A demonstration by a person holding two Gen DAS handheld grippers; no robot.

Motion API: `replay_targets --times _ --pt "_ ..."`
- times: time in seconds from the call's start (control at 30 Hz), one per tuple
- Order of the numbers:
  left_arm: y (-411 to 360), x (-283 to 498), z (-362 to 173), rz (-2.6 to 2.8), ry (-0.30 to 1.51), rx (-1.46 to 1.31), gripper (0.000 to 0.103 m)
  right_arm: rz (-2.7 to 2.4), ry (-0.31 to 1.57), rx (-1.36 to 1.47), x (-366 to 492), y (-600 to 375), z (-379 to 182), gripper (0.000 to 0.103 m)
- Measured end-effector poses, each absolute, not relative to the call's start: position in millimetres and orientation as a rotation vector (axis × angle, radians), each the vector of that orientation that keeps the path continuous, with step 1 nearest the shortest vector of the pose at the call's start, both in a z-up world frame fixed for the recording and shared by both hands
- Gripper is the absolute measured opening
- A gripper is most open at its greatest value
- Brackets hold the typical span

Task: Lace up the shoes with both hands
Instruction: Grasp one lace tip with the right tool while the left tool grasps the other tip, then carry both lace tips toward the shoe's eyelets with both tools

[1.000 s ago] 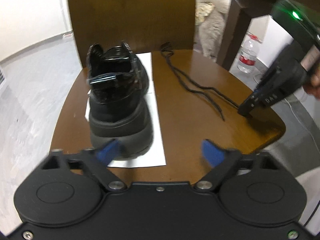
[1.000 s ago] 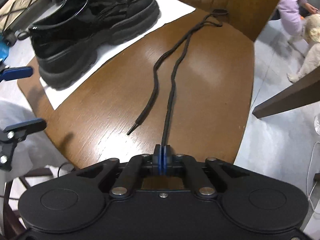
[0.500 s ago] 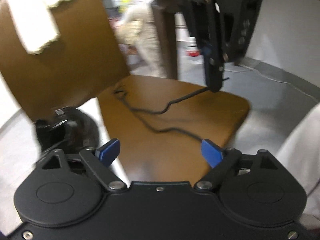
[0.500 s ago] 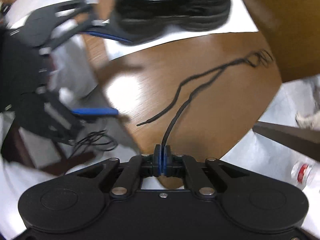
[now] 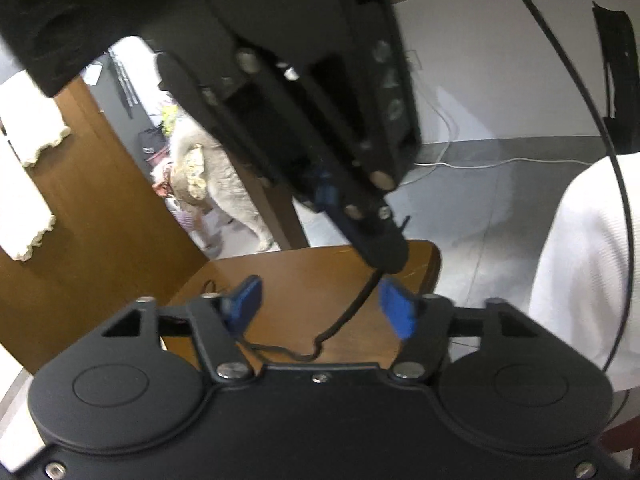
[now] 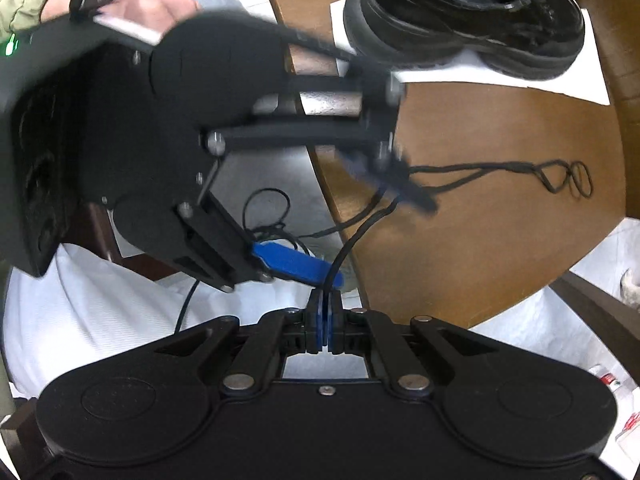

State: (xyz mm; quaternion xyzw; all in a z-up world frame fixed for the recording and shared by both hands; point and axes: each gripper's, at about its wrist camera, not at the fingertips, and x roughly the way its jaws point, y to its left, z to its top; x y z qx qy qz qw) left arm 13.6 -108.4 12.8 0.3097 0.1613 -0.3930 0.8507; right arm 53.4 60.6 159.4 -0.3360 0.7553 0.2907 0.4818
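Observation:
A black glossy shoe (image 6: 460, 20) stands on white paper (image 6: 560, 80) at the far side of the wooden chair seat (image 6: 500, 240). A black lace (image 6: 500, 168) lies across the seat and rises off its edge. My right gripper (image 6: 324, 308) is shut on the lace's end. In the left wrist view the right gripper (image 5: 384, 256) hangs close in front, with the lace (image 5: 352, 308) dropping from its tip. My left gripper (image 5: 320, 308) has the lace between its blue pads (image 5: 396, 312); its jaws are closing and the pads do not press on it.
A pale furry animal (image 5: 216, 184) stands on the floor beyond the seat, beside a dark table leg (image 5: 288, 220). The brown chair back (image 5: 100, 220) carries a white cloth (image 5: 24, 184). White clothing (image 5: 580, 260) and a thin cable (image 6: 264, 216) sit near the seat's edge.
The right gripper lifted the lace end off the seat and swung in front of the left gripper. The left gripper rolled away from the shoe; the lace now hangs between its pads.

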Motion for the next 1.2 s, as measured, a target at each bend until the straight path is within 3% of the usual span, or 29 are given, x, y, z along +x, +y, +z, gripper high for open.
replay_targets --times 0.1,0.13,0.23,0.63,0.73,0.87,0.97,1.07,1.2 --pt "-108 22 12 -0.864 0.375 0.62 0.033 0.725 1.839 -0.818 54 61 163 0.002" --pt "-107 25 12 -0.874 0.382 0.611 0.014 0.724 1.837 -0.818 55 60 166 0.002" --pt "-107 33 8 -0.881 0.406 0.607 0.005 0.718 1.831 -0.812 60 58 168 0.002" --pt "-93 66 -3 -0.808 0.501 0.424 0.004 0.59 1.721 -0.775 62 49 179 0.004" --pt "-88 83 -4 -0.78 0.55 0.346 0.004 0.552 1.685 -0.785 64 48 183 0.012" --pt "-69 81 0 -0.746 0.627 0.157 0.004 0.446 1.59 -0.723 76 37 198 0.032" --pt "-54 94 -1 -0.69 0.685 0.0 0.004 0.359 1.527 -0.639 84 24 208 0.036" --pt "-39 110 -6 -0.607 0.739 -0.15 0.004 0.253 1.454 -0.518 87 9 216 0.048" --pt "-15 111 -3 -0.53 0.761 -0.379 0.004 0.166 1.386 -0.272 78 -7 216 0.05"
